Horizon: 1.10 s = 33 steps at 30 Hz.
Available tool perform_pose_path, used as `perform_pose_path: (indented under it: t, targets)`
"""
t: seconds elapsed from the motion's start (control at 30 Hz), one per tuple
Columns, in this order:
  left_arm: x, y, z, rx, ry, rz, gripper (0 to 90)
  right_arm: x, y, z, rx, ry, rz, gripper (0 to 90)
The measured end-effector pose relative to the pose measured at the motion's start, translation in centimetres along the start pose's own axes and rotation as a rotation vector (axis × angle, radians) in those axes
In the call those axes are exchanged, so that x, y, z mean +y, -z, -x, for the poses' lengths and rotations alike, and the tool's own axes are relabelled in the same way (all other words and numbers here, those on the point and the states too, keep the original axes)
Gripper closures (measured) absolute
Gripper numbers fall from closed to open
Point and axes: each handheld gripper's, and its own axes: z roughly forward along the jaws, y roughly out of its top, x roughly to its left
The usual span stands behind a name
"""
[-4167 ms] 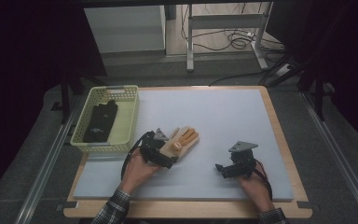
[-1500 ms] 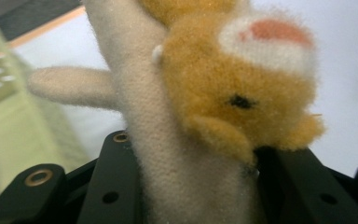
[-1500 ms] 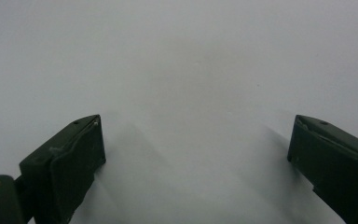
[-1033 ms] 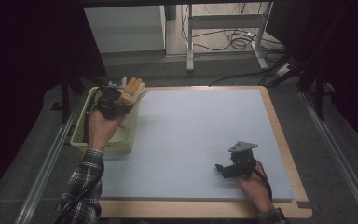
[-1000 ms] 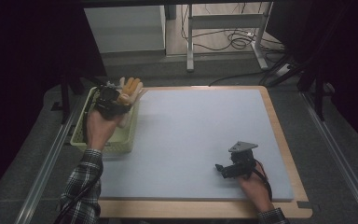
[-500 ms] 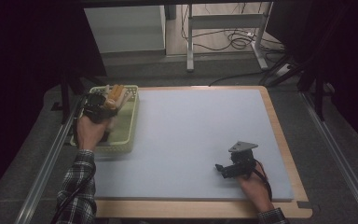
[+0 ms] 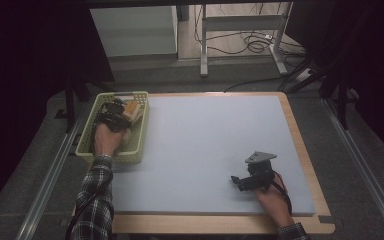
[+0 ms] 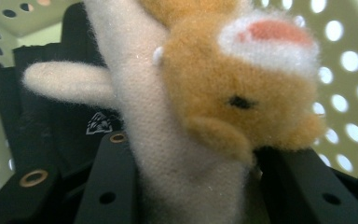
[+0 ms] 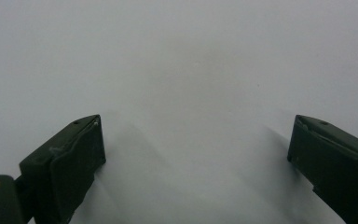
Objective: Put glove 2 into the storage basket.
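Count, from the left: one basket (image 7: 139,105), yellow-green and perforated, at the mat's left edge. In it lies one black item (image 8: 51,116) bearing a small white emblem. One plush toy (image 8: 200,93), cream and tan with a pink patch, is over the far part of the basket, above the black item.

Your left gripper (image 7: 111,114) is clamped on the toy: in the left gripper view its cream body is pinched between the two black jaws, and the tan part spills over the right one. Your left hand (image 7: 107,140) reaches into the basket from its near side; the plaid sleeve (image 7: 96,200) trails back over the mat's edge.

Your right gripper (image 7: 252,175) rests on the mat near its front right corner, well apart from the basket. Its jaws stand wide with nothing between them; the right gripper view shows bare mat in the gap.

Surface: one pale grey-blue mat (image 7: 210,150) on a wooden board (image 7: 305,150), bare between the two grippers.

Room: dim. One light cabinet (image 7: 130,30) behind the table at left, a metal frame (image 7: 240,22) to its right, loose cables (image 7: 250,45) on the floor beyond.
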Motion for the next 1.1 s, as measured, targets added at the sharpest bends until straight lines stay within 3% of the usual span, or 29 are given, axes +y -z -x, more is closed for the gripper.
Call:
perform_pose_path:
  t: [0.23, 0.37, 0.57, 0.7, 0.87, 1.0, 1.1]
  targets:
    - [0.7, -1.7, 1.6, -0.029, -0.014, -0.053, 59.1, 0.0, 0.0, 0.0, 0.0, 0.0, 0.0, 3.5]
    - [0.8, -2.9, 2.3, -0.034, -0.02, -0.115, 56.4, 0.0, 0.0, 0.0, -0.001, 0.0, 0.0, 3.4]
    - [0.5, -2.9, 1.2, 0.002, 0.038, -0.122, 30.0, 0.0, 0.0, 0.0, 0.0, 0.0, 0.0, 3.5]
    - [0.2, -1.4, 0.2, -0.077, 0.08, -0.044, 16.9, 0.0, 0.0, 0.0, 0.0, 0.0, 0.0, 3.4]
    - [0.3, 1.4, -0.3, -0.097, 0.063, 0.049, 14.9, 0.0, 0.0, 0.0, -0.001, 0.0, 0.0, 3.4]
    - [0.1, 2.7, -0.8, -0.111, 0.078, 0.107, 24.5, 0.0, 0.0, 0.0, -0.001, 0.001, 0.0, 3.4]
    - [-0.3, 3.0, -1.2, -0.104, 0.077, 0.112, 39.7, 0.0, 0.0, 0.0, -0.001, 0.001, 0.0, 3.5]
